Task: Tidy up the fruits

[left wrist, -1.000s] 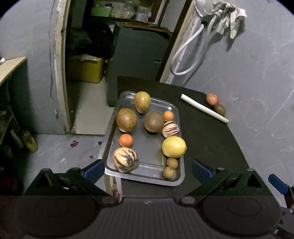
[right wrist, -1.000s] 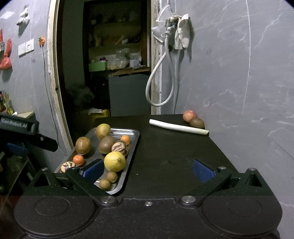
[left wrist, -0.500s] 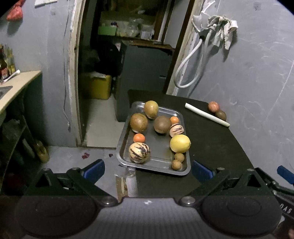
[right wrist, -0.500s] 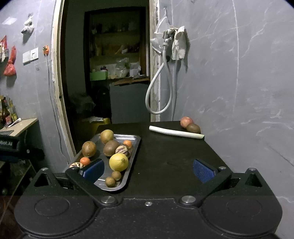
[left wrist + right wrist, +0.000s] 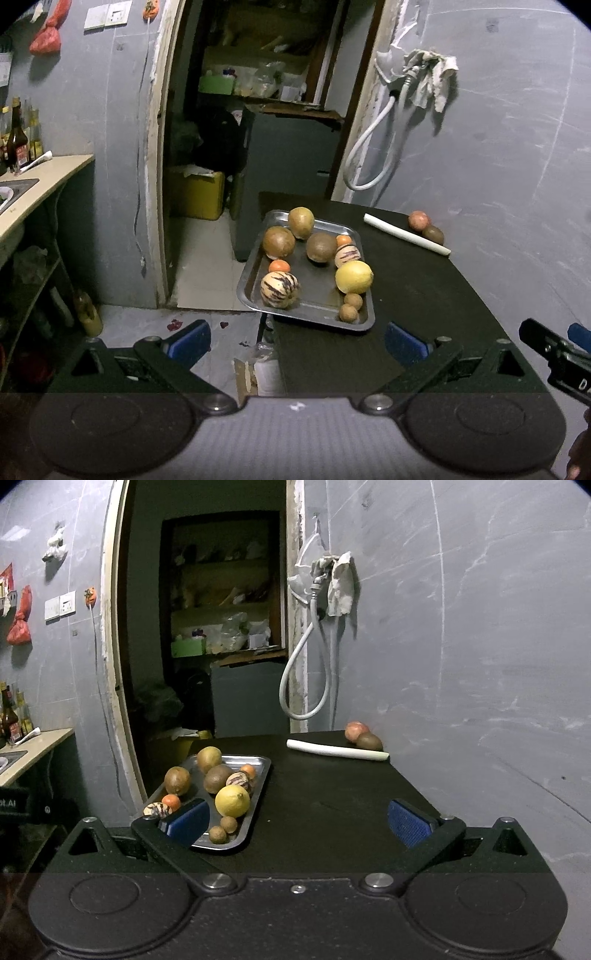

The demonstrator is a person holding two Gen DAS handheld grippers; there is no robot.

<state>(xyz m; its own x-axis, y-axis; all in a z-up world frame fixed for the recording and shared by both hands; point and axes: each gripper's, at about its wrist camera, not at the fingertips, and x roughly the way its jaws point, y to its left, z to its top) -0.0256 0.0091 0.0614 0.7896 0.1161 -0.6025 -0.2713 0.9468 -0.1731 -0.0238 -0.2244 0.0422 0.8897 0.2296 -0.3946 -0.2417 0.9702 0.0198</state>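
A steel tray [image 5: 314,312] [image 5: 258,775] lies on the left part of a black table [image 5: 417,295] [image 5: 332,794]. It holds a yellow lemon [image 5: 354,277] [image 5: 232,801], two striped melons [image 5: 279,289], brown round fruits [image 5: 279,242], small oranges [image 5: 279,266] and two small brown fruits [image 5: 349,312]. At the table's far right lie a red fruit [image 5: 419,220] [image 5: 356,731] and a kiwi [image 5: 433,233] [image 5: 369,741] behind a white stalk [image 5: 406,239] [image 5: 336,751]. My left gripper [image 5: 297,343] and right gripper [image 5: 297,821] hang open and empty, short of the tray.
A doorway [image 5: 258,110] behind the table opens onto shelves and a yellow container [image 5: 197,194]. A hose [image 5: 369,147] and rag hang on the grey wall. A counter with bottles [image 5: 16,144] stands at left. The tray overhangs the table's left edge.
Both grippers have pulled back and risen from the table, so the tray and fruits look smaller and farther. Nothing on the table has moved.
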